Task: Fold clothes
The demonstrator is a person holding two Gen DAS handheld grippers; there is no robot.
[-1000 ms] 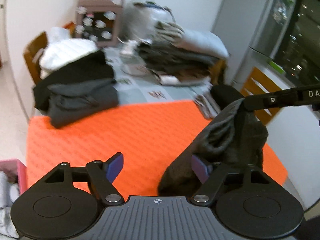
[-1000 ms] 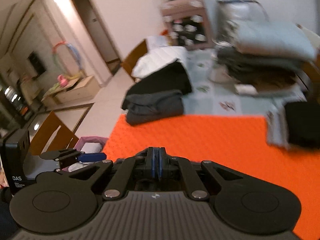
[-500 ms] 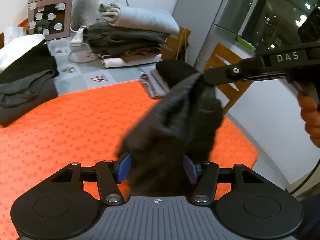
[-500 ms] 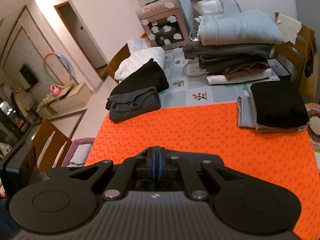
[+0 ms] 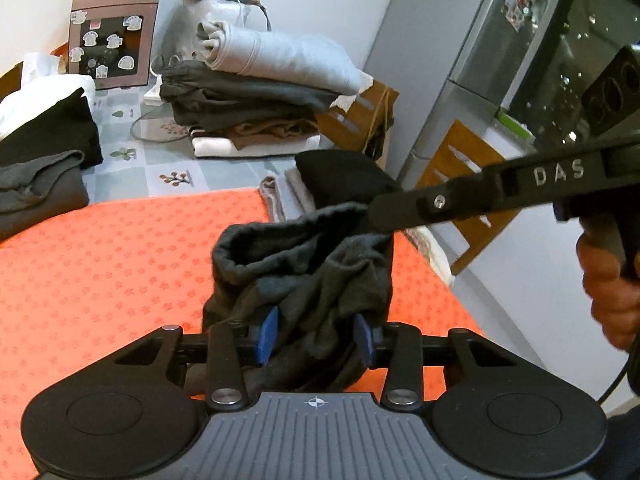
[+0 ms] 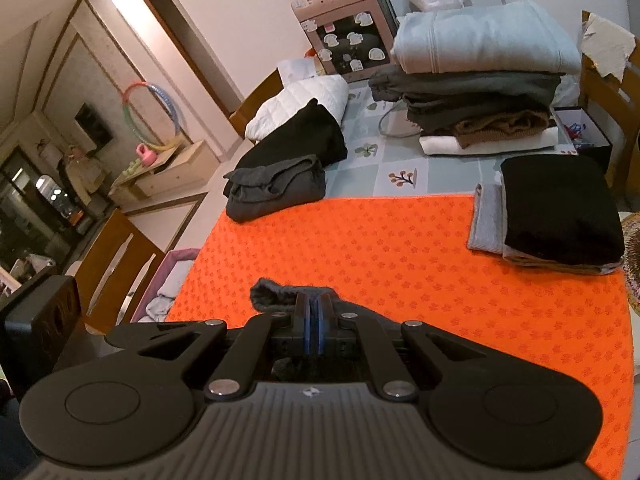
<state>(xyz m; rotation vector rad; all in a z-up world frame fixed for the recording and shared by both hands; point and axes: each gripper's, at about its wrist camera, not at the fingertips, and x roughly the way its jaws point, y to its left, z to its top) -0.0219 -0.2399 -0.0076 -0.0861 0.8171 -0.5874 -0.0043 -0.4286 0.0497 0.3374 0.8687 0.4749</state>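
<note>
Jaws closing round limp dark garment (image 5: 304, 272)

Clothes stack (image 6: 480, 92) behind mat (image 6: 380, 248); folded pile (image 6: 560, 216) on its right.

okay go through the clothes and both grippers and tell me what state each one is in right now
Dark grey garment: bunched, lifted above the orange mat.
Right gripper: shut on the garment's edge.
Left gripper: closing, garment between its pads.
Black garment: folded, atop a small pile.
Light grey garment: folded, topping the tall stack.

Dark grey garment (image 5: 304, 268); orange flower-patterned mat (image 6: 400, 248); blue gripper pads (image 5: 267, 334).
</note>
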